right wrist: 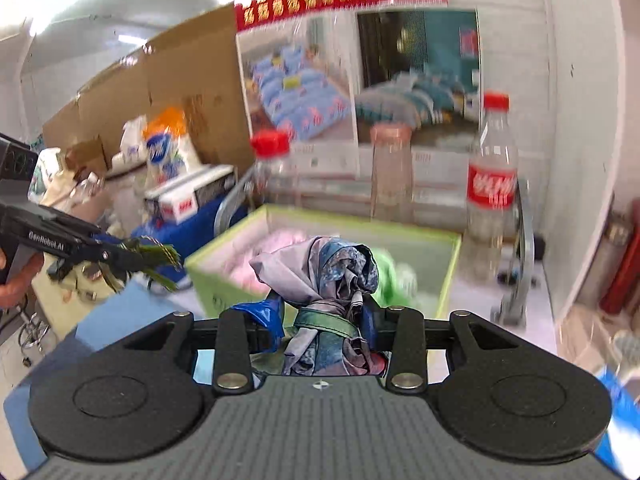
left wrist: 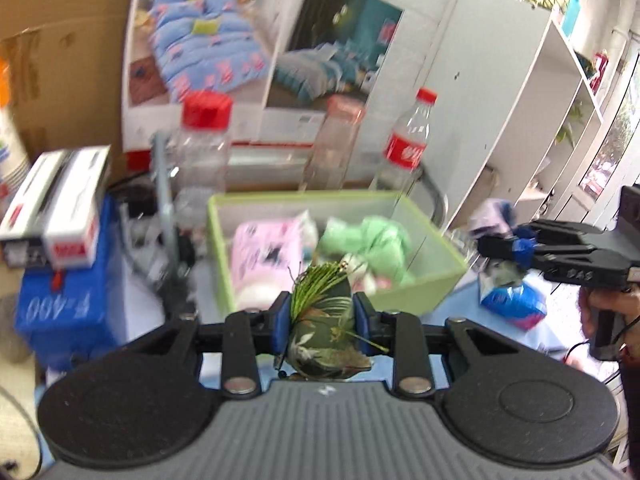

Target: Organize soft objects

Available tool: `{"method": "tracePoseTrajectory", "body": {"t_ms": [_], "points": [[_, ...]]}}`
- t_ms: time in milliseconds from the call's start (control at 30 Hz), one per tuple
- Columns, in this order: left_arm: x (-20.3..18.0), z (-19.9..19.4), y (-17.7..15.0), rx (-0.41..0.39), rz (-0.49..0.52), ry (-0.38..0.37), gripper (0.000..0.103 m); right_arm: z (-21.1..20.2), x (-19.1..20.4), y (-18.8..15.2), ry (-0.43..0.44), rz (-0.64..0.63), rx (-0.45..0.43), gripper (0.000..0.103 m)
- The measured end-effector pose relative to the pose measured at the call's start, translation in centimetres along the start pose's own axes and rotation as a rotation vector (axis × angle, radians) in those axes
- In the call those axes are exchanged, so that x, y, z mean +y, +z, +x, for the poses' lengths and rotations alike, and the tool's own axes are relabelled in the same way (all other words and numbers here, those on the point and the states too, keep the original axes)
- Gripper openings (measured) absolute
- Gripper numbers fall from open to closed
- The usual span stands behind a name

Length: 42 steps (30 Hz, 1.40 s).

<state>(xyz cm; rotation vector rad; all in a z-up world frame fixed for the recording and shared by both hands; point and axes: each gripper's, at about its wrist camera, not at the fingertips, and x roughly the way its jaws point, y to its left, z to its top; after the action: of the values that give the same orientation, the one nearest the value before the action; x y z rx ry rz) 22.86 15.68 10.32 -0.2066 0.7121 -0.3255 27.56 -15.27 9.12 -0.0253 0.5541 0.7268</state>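
The left gripper [left wrist: 320, 322] is clenching a green pouch [left wrist: 322, 332] at lower centre of its view, in front of the green box [left wrist: 424, 280]. The right gripper [right wrist: 324, 326] is grasping a bluish cloth [right wrist: 324, 276] at centre of its view, before the same box [right wrist: 200, 276], which is holding pink [left wrist: 266, 256] and green bundles [left wrist: 372, 240].

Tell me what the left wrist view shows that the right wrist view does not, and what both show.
Only the left wrist view: the white shelf on the right, and the left gripper shut on a dark green leaf-print pouch seen close up.
Only the right wrist view: the right gripper shut on a blue-grey cloth seen close up, and a red cylinder at the right edge.
Both: the green bin holding a pink item, the bottles behind it, and the bedding posters.
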Motion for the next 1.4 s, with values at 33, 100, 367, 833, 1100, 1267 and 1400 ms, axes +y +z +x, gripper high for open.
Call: {"method": "tracePoseTrajectory", "body": {"t_ms": [33, 100, 367, 833, 1100, 1267, 1400], "points": [[-0.2, 0.9, 1.2, -0.006, -0.002, -0.010, 0.030, 1.1, -0.2, 0.9, 0.002, 0.001, 0.001, 0.022], [-0.2, 2.7, 2.8, -0.009, -0.014, -0.013, 0.030, 3.1, -0.6, 2.2, 0.004, -0.001, 0.011, 0.022], [0.5, 10.2, 4.3, 0.047, -0.002, 0.029, 0.044, 10.9, -2.9, 1.8, 0.003, 0.078, 0.109, 0.028], [-0.7, 10.0, 3.0, 0.006, 0.044, 0.077, 0.069, 10.9, -4.1, 0.6, -0.086, 0.158, 0.058, 0.045], [-3.1, 5.2, 1.8, -0.039, 0.048, 0.083, 0.069, 6.2, -1.7, 0.0, -0.112, 0.168, 0.031, 0.046], [-4.7, 2.1, 0.3, -0.070, 0.033, 0.095, 0.069, 2.0, 1.0, 0.1, -0.157, 0.139, -0.013, 0.046], [-6.1, -0.1, -1.2, -0.103, 0.016, 0.099, 0.069, -1.1, 3.3, -0.3, -0.214, 0.107, -0.053, 0.047]]}}
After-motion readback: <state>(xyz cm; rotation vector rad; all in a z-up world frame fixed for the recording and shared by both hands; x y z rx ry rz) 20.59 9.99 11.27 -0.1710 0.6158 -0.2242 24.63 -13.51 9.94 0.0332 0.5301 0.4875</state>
